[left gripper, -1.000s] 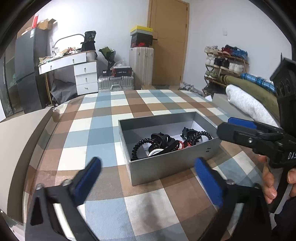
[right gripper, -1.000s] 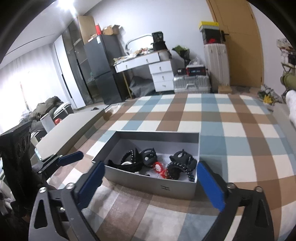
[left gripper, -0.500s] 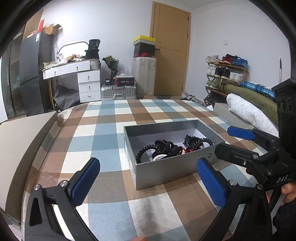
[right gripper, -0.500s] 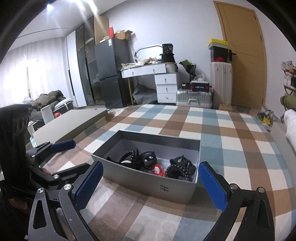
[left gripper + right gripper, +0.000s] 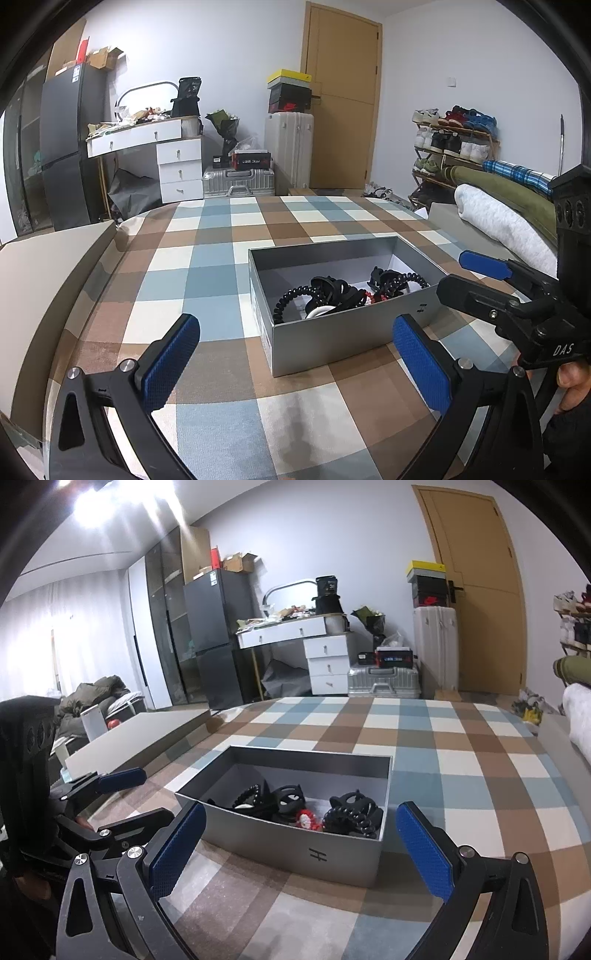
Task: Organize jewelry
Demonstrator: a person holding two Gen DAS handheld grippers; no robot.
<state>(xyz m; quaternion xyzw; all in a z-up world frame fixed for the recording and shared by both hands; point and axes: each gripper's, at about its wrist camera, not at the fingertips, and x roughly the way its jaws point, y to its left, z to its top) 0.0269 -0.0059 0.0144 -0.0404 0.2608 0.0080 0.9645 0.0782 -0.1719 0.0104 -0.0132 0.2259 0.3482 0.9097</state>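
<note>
A grey open box (image 5: 332, 332) (image 5: 295, 845) sits on the checked cloth. Inside lie black hair claws (image 5: 332, 290) (image 5: 351, 810), black coil bands (image 5: 291, 297) and a small red piece (image 5: 306, 818). My left gripper (image 5: 295, 363) hangs open, back from the box's near left corner, nothing between its blue pads. My right gripper (image 5: 299, 847) is open too, just short of the box's near wall, and holds nothing. Each gripper shows in the other's view: the right gripper (image 5: 476, 275) beside the box's right end, the left gripper (image 5: 129, 801) off its left corner.
The checked cloth (image 5: 207, 258) covers a broad flat surface. A beige panel (image 5: 44, 280) borders it on the left, rolled blankets (image 5: 495, 218) lie at the right. Beyond stand a desk with drawers (image 5: 170, 162), suitcases (image 5: 240, 181), a shoe rack (image 5: 454, 140) and a door (image 5: 340, 99).
Both grippers have drawn back and tilted up from the box, so more of the room shows. Both stay open. The box and its contents have not moved.
</note>
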